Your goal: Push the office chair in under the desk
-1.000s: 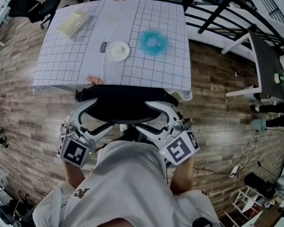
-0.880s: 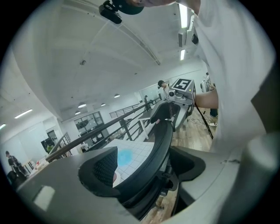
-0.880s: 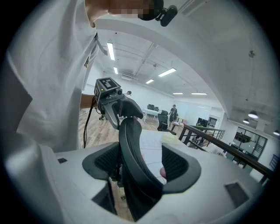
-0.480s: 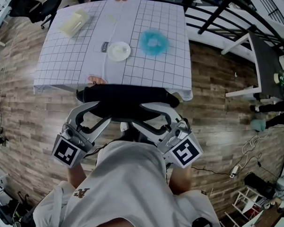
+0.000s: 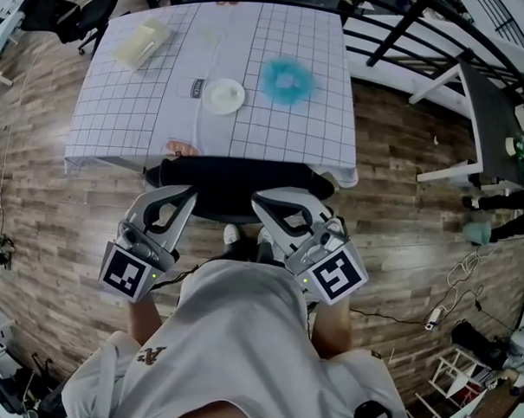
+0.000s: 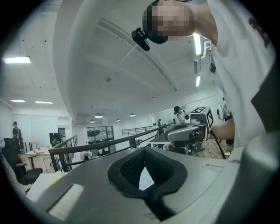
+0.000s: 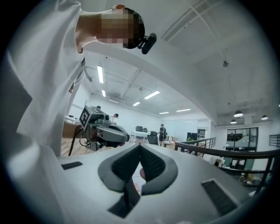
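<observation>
Wood-plank flooring surrounds the surface [image 5: 145,112], which is covered in a grid cloth. The office chair [image 5: 237,181] stands at the middle of the surface's near edge, with its black back just under the cloth's hem. The left gripper [image 5: 186,193] and the right gripper [image 5: 261,200] are both clenched on nothing, their tips at the chair's back. A white dish [image 5: 224,96] and a blue fluffy ring [image 5: 287,79] lie mid-surface.

One desk [image 5: 144,121] carries one white dish [image 5: 224,96], one blue fluffy thing [image 5: 286,79] and one pale box [image 5: 139,42]. There are two black chairs, the near chair [image 5: 237,187] and the far-left chair [image 5: 87,11].
</observation>
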